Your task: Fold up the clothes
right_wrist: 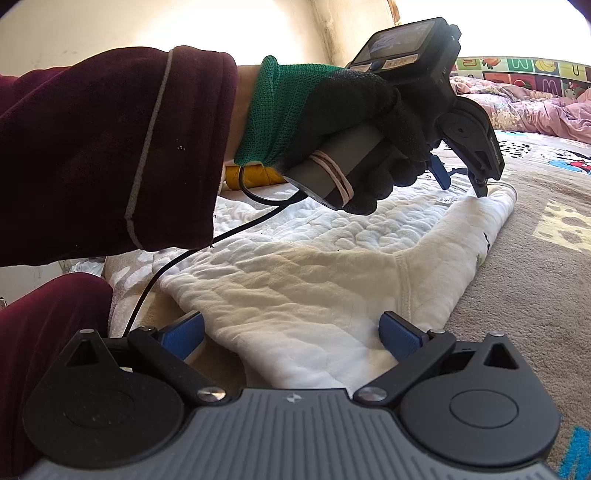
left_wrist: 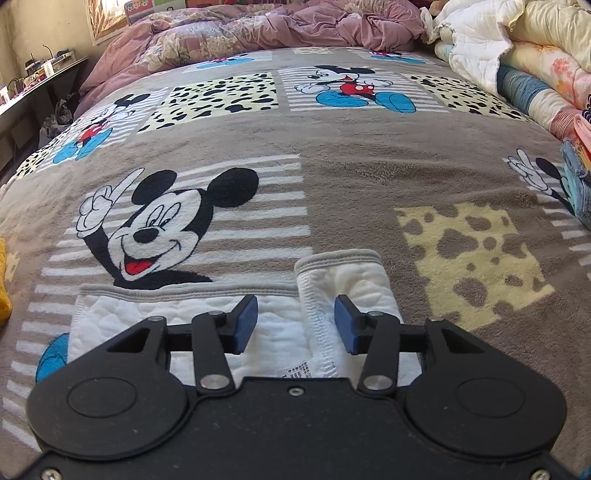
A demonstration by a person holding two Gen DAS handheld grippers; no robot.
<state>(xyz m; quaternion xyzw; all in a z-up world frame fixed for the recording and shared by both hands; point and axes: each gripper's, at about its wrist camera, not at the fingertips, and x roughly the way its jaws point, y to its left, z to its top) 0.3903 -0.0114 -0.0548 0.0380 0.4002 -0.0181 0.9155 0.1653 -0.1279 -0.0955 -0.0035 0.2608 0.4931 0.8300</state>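
A white quilted garment (left_wrist: 177, 317) with grey ribbed trim lies flat on the cartoon-mouse blanket (left_wrist: 332, 177). One sleeve (left_wrist: 343, 280) is folded inward over it. My left gripper (left_wrist: 295, 322) hovers just above that fold, open, with nothing pinched between its blue pads (left_wrist: 245, 321). In the right wrist view a gloved hand (right_wrist: 332, 122) holds the left gripper (right_wrist: 460, 181) over the garment's far end. My right gripper (right_wrist: 291, 338) stands wide open at the near end of the garment (right_wrist: 314, 266). Cloth lies between its pads, but they do not press on it.
A crumpled pink duvet (left_wrist: 314, 26) lies at the head of the bed. Stacked quilts and bedding (left_wrist: 524, 48) line the right side, with denim (left_wrist: 580, 184) below them. A yellow item (left_wrist: 3, 280) sits at the left edge. A cluttered shelf (left_wrist: 33, 74) stands beyond the bed's left side.
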